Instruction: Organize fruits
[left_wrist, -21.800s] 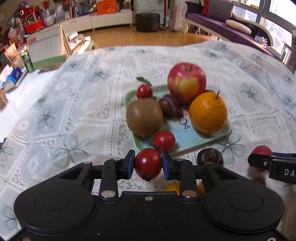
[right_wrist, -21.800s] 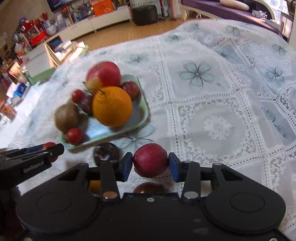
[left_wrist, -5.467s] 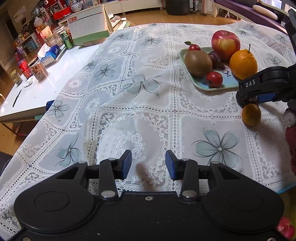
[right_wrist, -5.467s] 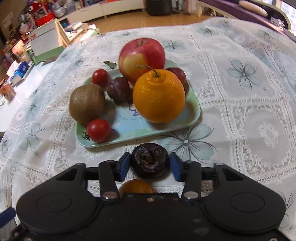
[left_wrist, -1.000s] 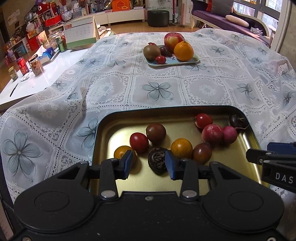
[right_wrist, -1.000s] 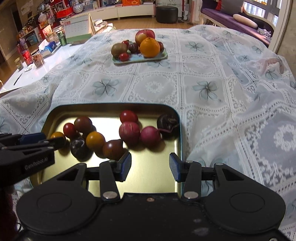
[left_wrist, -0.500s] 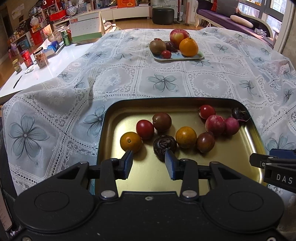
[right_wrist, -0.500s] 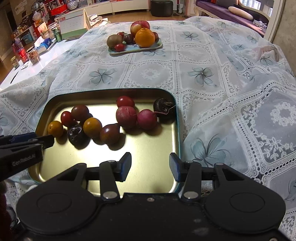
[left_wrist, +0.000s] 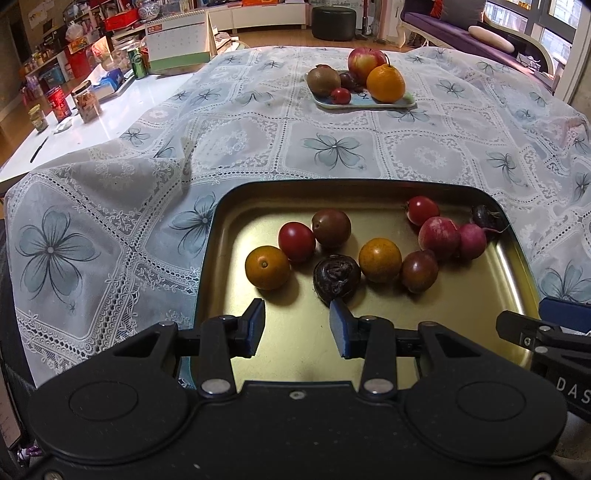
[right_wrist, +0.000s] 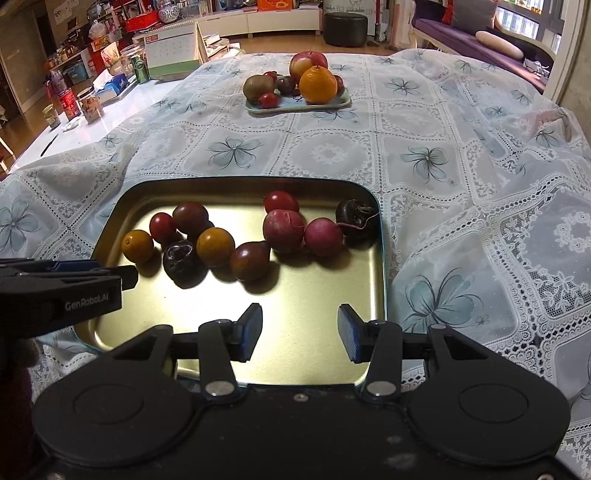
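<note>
A gold metal tray (left_wrist: 369, 354) (right_wrist: 303, 295) lies at the near edge of the table and holds several small fruits: an orange one (left_wrist: 266, 267), a red tomato (left_wrist: 296, 242), a dark wrinkled fruit (left_wrist: 336, 275) (right_wrist: 180, 259), radish-like red ones (right_wrist: 283, 230). My left gripper (left_wrist: 297, 325) is open and empty over the tray's near part. My right gripper (right_wrist: 300, 330) is open and empty over the tray's near right. A light blue plate (left_wrist: 369, 103) (right_wrist: 295, 105) far back holds an apple (left_wrist: 364, 61), an orange (right_wrist: 317, 86), a kiwi (left_wrist: 323, 80) and small fruits.
A lace flowered tablecloth (right_wrist: 424, 155) covers the table and hangs in folds at left and right. A white side table (left_wrist: 74, 122) at left carries jars, a can and a desk calendar (left_wrist: 177, 46). A sofa and a black stool stand far back.
Both grippers have drawn back a little from the gold tray and the view sits slightly higher. The fruits in the tray have not moved.
</note>
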